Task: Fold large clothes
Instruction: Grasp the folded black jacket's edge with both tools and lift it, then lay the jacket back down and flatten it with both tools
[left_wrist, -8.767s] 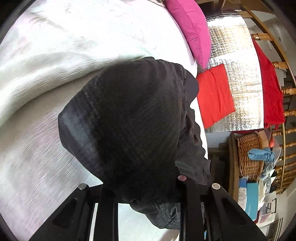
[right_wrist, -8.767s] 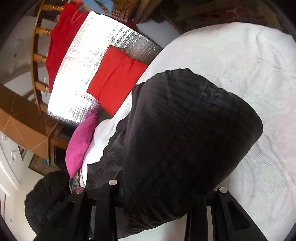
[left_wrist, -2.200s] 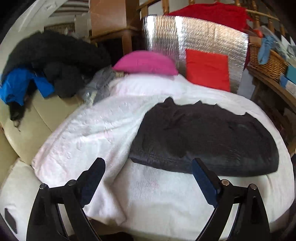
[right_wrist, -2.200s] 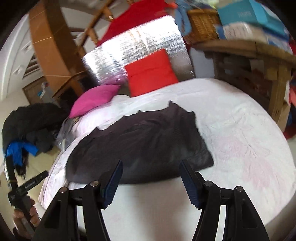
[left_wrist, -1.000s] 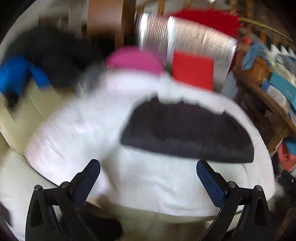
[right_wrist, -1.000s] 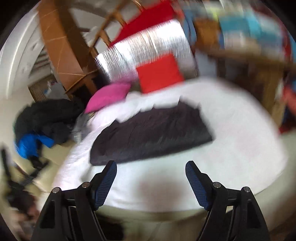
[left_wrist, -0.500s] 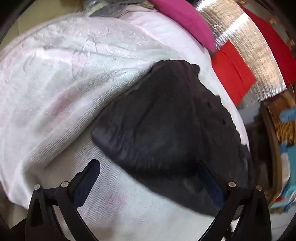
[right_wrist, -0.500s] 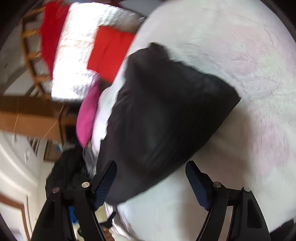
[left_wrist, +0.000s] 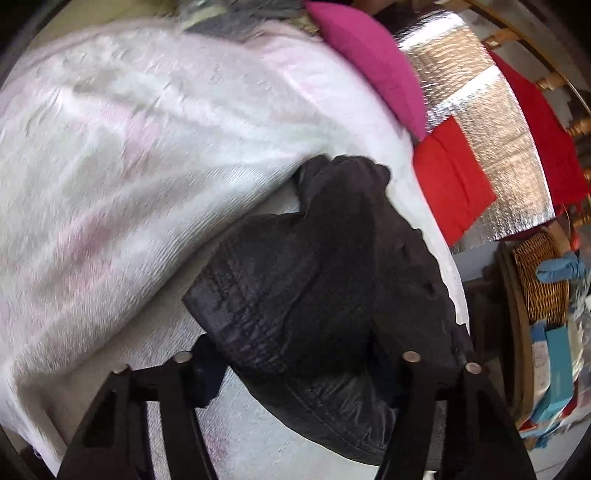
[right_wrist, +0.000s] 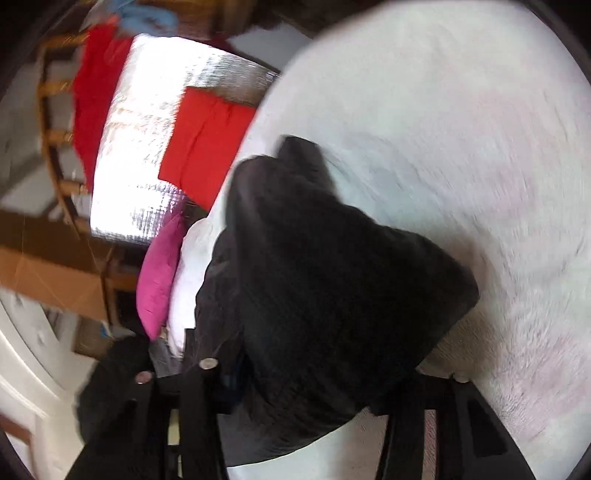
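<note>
A black garment (left_wrist: 332, 258) lies folded over on the white and pink bed cover (left_wrist: 129, 166). In the left wrist view its near left corner bunches up between the fingers of my left gripper (left_wrist: 303, 369), whose jaws are closing on the cloth. In the right wrist view the same garment (right_wrist: 332, 277) fills the gap of my right gripper (right_wrist: 306, 373), which is also closing on the near right corner. The cloth hides most of both inner pads. The bed cover (right_wrist: 461, 129) stretches away to the right.
A pink cushion (left_wrist: 373, 62), a red cushion (left_wrist: 450, 177) and a silver foil panel (left_wrist: 491, 122) stand at the bed's far end. A wicker basket (left_wrist: 539, 280) and boxes (left_wrist: 554, 369) sit on a shelf at the right. A dark coat pile (right_wrist: 110, 387) lies left of the bed.
Both grippers have dropped from above the bed to the garment's near edge and rolled. Their wide jaws have narrowed around the two near corners, and the cloth now bunches between them.
</note>
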